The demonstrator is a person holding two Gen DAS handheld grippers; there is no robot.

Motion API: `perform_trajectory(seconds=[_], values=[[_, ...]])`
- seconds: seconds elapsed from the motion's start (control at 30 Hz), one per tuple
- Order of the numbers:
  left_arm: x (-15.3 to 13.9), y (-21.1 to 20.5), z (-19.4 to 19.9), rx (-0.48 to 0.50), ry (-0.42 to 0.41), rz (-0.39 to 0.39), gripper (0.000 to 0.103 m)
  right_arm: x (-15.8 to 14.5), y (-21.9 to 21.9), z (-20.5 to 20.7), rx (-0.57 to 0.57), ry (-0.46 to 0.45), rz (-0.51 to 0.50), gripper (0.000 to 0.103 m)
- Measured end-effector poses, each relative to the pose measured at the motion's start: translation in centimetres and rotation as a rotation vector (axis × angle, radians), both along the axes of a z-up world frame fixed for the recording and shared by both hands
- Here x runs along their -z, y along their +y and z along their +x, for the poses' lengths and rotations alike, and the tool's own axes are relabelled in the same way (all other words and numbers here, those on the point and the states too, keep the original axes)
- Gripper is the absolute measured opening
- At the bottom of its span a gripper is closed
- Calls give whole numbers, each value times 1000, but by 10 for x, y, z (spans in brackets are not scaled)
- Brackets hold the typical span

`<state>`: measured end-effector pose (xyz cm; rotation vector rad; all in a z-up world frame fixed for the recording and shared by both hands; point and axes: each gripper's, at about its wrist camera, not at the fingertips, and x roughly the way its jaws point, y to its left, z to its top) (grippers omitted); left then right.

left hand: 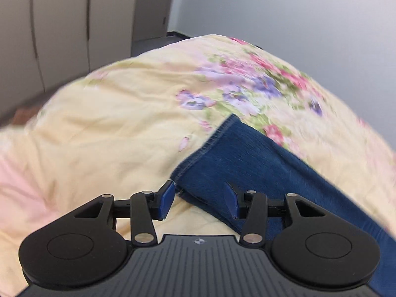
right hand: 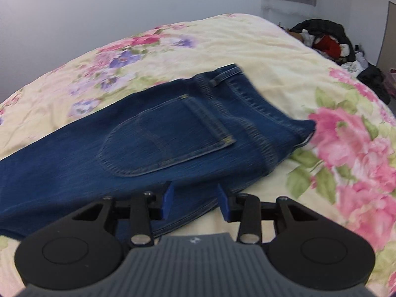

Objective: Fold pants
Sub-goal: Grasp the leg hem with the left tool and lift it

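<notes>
Now, in the left wrist view, our left gripper [left hand: 201, 198] hangs unclenched over the hem end of the pants [left hand: 250, 163], which lie on the floral quilt [left hand: 118, 113]; we should pinch both layers squarely there. In the right wrist view, our right gripper [right hand: 195, 201] is released above the seat by the back pocket [right hand: 165, 141]; we'd grip at the waistband [right hand: 257, 104].

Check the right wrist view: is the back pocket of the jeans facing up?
Yes, the jeans lie on the floral bedspread with the stitched back pocket on top.
</notes>
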<state>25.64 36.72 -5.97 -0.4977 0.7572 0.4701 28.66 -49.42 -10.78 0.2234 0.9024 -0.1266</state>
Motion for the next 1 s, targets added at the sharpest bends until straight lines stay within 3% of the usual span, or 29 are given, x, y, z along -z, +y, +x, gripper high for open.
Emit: perform_trajectory(seconds=[0.17, 0.27, 0.33, 0.43, 0.5, 0.6, 0.8, 0.87, 0.9, 0.93, 1.0], values=[[34, 25, -9, -78, -78, -201, 54, 1, 58, -8, -96, 7, -35, 35], [58, 30, -6, -110, -86, -272, 54, 2, 78, -12, -121, 12, -71, 35], [67, 32, -6, -122, -96, -268, 52, 2, 87, -13, -137, 22, -87, 35], [73, 31, -7, -127, -76, -190, 25, 3, 96, -15, -146, 31, -118, 35], [75, 32, -9, -107, -79, -192, 23, 5, 98, -16, -142, 36, -119, 35], [80, 37, -9, -89, -111, -260, 23, 9, 103, -16, -140, 44, -115, 35], [90, 46, 9, -152, -151, -329, 27, 14, 119, -19, -152, 31, -119, 35], [90, 45, 12, -172, -158, -327, 25, 14, 126, -24, -161, 27, -132, 35], [87, 43, 11, -172, -167, -316, 17, 13, 129, -27, -169, 24, -141, 35], [82, 42, 10, -163, -179, -297, 11, 13, 131, -29, -178, 22, -150, 35], [68, 37, 10, -132, -192, -229, 8, 11, 136, -36, -192, 18, -174, 35]])
